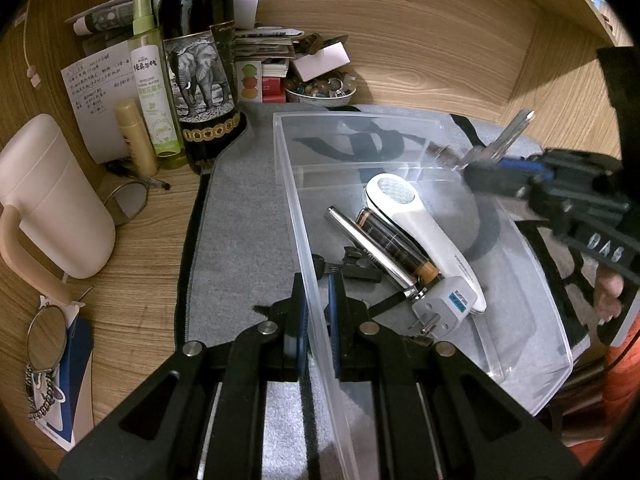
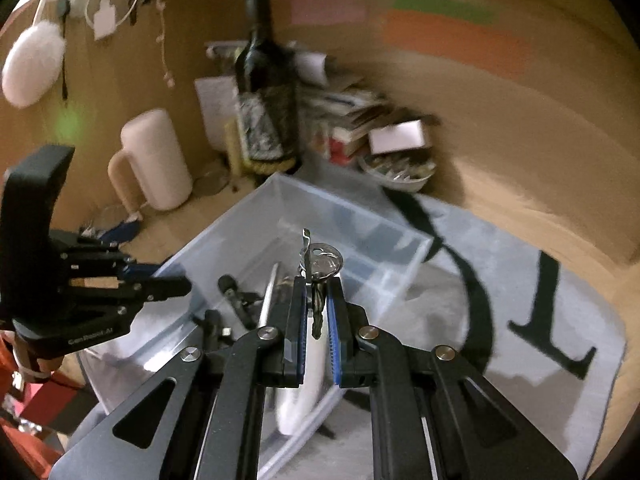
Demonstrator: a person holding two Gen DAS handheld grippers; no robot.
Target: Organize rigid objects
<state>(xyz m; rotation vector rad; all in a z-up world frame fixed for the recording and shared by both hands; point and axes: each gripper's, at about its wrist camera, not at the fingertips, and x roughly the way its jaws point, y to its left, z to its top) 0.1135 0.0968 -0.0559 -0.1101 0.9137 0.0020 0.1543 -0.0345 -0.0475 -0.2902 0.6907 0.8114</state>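
A clear plastic bin (image 1: 520, 364) lies on a grey mat (image 1: 240, 216). My left gripper (image 1: 317, 292) is shut on the bin's near left wall. Inside the bin lie a white handheld device (image 1: 420, 224), a dark battery (image 1: 394, 242), a silver pen-like tube (image 1: 360, 240), a grey plug adapter (image 1: 444, 308) and a black clip (image 1: 352, 266). My right gripper (image 2: 316, 300) is shut on a bunch of keys (image 2: 324, 266), held above the bin (image 2: 360, 232). From the left wrist view that right gripper (image 1: 476, 168) hovers over the bin's right rim with the keys (image 1: 508, 136) sticking out.
At the back left stand a dark wine bottle (image 1: 200, 60), a green spray bottle (image 1: 154, 92) and a small tan tube (image 1: 136, 140). A cream jug (image 1: 48, 196) is at the left, with glasses (image 1: 46, 336) near it. A bowl of trinkets (image 1: 320, 90) and stacked papers (image 1: 268, 46) sit behind the bin.
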